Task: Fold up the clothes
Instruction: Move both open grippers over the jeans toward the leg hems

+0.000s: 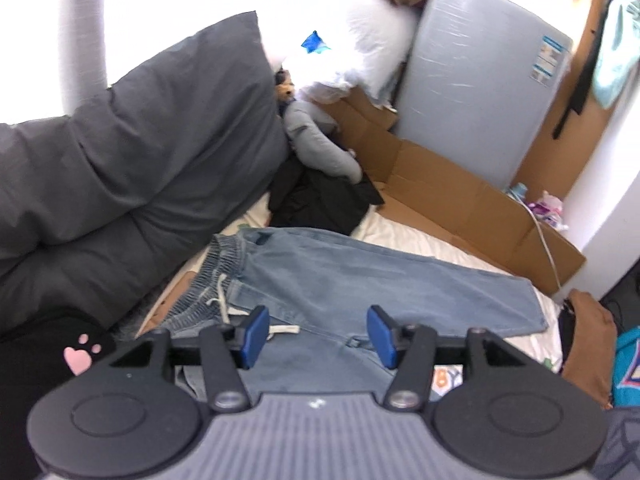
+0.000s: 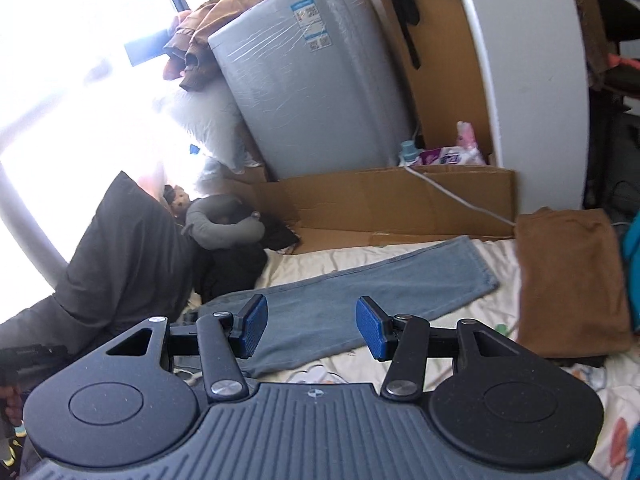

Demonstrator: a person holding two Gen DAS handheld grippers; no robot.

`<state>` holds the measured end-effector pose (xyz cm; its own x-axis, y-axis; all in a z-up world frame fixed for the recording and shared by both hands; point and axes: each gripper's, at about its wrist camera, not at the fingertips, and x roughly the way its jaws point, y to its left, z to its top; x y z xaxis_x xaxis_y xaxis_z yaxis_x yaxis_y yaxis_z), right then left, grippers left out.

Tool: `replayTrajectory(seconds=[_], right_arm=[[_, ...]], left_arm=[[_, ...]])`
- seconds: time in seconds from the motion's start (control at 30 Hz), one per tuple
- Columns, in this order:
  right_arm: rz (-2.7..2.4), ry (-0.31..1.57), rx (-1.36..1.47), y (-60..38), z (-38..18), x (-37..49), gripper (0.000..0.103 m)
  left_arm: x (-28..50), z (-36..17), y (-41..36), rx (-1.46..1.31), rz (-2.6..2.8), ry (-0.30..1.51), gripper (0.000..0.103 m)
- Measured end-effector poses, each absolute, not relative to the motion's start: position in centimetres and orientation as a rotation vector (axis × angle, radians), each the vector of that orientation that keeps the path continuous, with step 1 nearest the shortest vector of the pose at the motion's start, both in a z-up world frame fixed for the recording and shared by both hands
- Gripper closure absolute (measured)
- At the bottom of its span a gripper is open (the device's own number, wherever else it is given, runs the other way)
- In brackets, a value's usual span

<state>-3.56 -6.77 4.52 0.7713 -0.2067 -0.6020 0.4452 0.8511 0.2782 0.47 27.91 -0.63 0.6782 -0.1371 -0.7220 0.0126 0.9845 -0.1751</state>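
Jeans lie flat on the bed sheet, legs stacked, waistband toward the grey pillow. My left claw and right claw hover above them — jaws apart, nothing between.

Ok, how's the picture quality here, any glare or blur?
Left wrist view: the window side at upper left is blown out white, and the jeans look slightly soft. Right wrist view: the same glare at left, edges bent by the fisheye, and the brown cloth is clear.
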Motion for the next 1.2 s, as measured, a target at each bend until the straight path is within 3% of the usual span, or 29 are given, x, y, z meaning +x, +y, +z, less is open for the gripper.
replayTrajectory(seconds=[0.27, 0.83, 1.2], right_arm=[[-0.399, 0.544, 0.522, -6.9, 3.8, -6.9, 0.047], [-0.355, 0.741, 0.694, -6.1, -9.2, -4.7, 0.047], [-0.296, 0.916, 0.765, -3.7, -17.7, -0.5, 0.047]], left_arm=[[-1.1, -1.8, 26.3, -0.118, -0.103, 0.852, 0.046], [-3.5, -7.1, 25.3, -0.098, -0.059, 0.96, 0.046], [-3.3, -13.9, 23.9, -0.13, -0.1, 1.09, 0.047]])
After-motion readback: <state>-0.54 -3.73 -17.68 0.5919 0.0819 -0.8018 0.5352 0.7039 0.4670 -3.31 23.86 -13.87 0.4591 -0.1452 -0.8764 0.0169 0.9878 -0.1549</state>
